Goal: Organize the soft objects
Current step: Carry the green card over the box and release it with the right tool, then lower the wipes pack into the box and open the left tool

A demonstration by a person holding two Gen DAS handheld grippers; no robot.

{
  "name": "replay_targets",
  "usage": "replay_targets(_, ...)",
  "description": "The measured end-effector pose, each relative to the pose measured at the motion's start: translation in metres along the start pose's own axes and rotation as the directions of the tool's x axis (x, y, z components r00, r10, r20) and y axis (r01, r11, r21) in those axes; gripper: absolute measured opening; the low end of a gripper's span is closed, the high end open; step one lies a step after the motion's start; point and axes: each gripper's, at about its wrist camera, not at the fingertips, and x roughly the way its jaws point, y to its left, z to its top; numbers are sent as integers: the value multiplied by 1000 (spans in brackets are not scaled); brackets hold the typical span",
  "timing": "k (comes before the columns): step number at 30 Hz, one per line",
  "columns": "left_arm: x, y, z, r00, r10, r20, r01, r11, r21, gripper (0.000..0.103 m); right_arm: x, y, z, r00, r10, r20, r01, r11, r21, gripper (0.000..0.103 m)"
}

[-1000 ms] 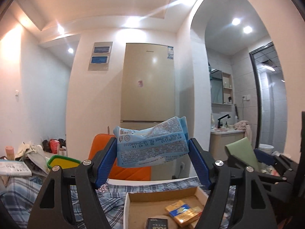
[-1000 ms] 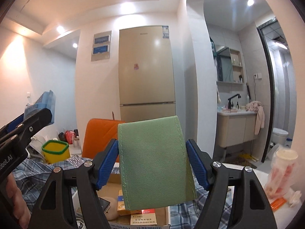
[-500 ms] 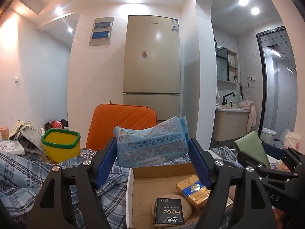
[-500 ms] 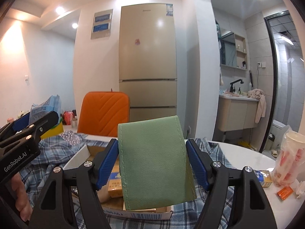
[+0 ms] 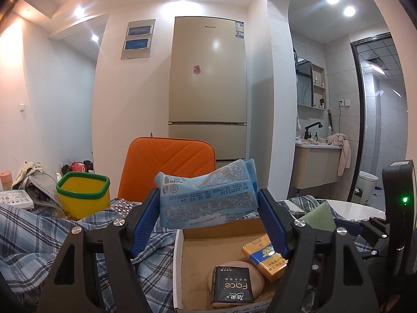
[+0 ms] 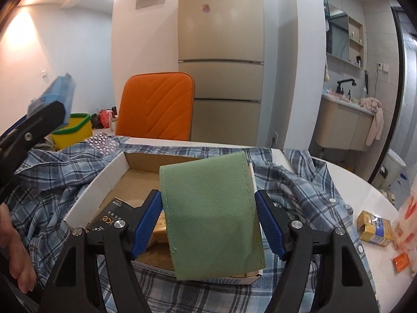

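You are releasing the green stitched fabric pouch (image 6: pixel 211 216) over the shallow cardboard box (image 6: pixel 104 180); your right gripper (image 6: pixel 208 224) is opening around it. Your left gripper (image 5: pixel 208 216) is clamping the crinkly blue tissue pack (image 5: pixel 206 198) above the box's far left edge, probably dropping next.

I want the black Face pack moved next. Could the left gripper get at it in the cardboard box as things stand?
Probably not yet. The left gripper is shut on the blue tissue pack, so it has no free jaws. The black Face pack lies uncovered in the cardboard box just below.
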Motion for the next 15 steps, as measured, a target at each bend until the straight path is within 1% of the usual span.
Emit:
replay_targets(1, 0, 0, 0, 1000, -1, -1, 1, 1000, -2, 73, -2, -1, 0, 1000, 1, 10, -1, 1000, 3, 86)
replay_targets(3, -1, 1, 0, 1000, -3, -3, 3, 1000, -5, 73, -7, -3, -1, 999, -1, 32, 1, 1000, 3, 91)
replay_targets(6, 1, 1, 0, 1000, -3, -9, 3, 1000, -5, 73, -14, -3, -1, 999, -21, 49, 21, 1000, 4, 91)
replay_targets(8, 3, 1, 0, 1000, -6, -26, 6, 1000, -4, 73, -21, -7, 0, 996, -51, 74, 50, 998, 24, 91)
replay_targets(10, 13, 0, -2, 997, -18, -77, 18, 1000, 2, 73, -33, -15, -1, 988, -92, 123, 84, 994, 67, 91)
replay_targets(12, 27, -4, -6, 986, -33, -165, 36, 999, 14, 73, -46, -22, -1, 977, -132, 169, 114, 987, 111, 91)
replay_targets(15, 38, -7, -12, 973, -44, -227, 50, 999, 21, 73, -58, -32, -3, 962, -183, 202, 150, 974, 167, 91)
